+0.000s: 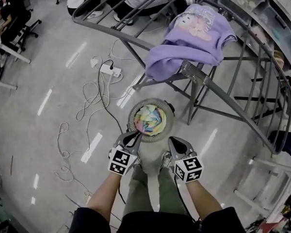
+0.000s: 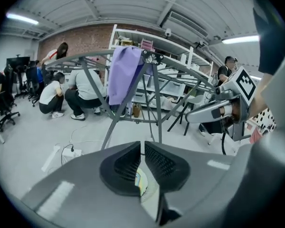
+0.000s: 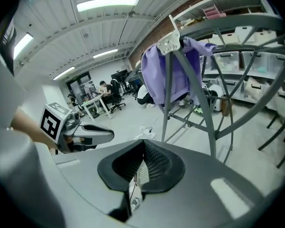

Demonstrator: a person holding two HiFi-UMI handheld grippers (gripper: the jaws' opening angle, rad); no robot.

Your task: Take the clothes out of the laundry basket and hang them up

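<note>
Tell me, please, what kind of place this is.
Probably an indoor lab or workshop-like office: a red brick back wall, tall white metal shelves, and white desks with black office chairs on a glossy grey floor.

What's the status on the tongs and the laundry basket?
Left tongs and right tongs shut, empty, poised by laundry basket. Colourful clothes inside, not yet gripped. Purple top draped on rack. Nothing blocking the basket.

The glossy grey floor (image 1: 48, 72) holds a white power strip (image 1: 110, 70). A brick wall (image 2: 85, 37) stands behind white shelves (image 2: 175, 44). Strip lights (image 3: 107, 4) line the ceiling (image 2: 133, 4).
</note>
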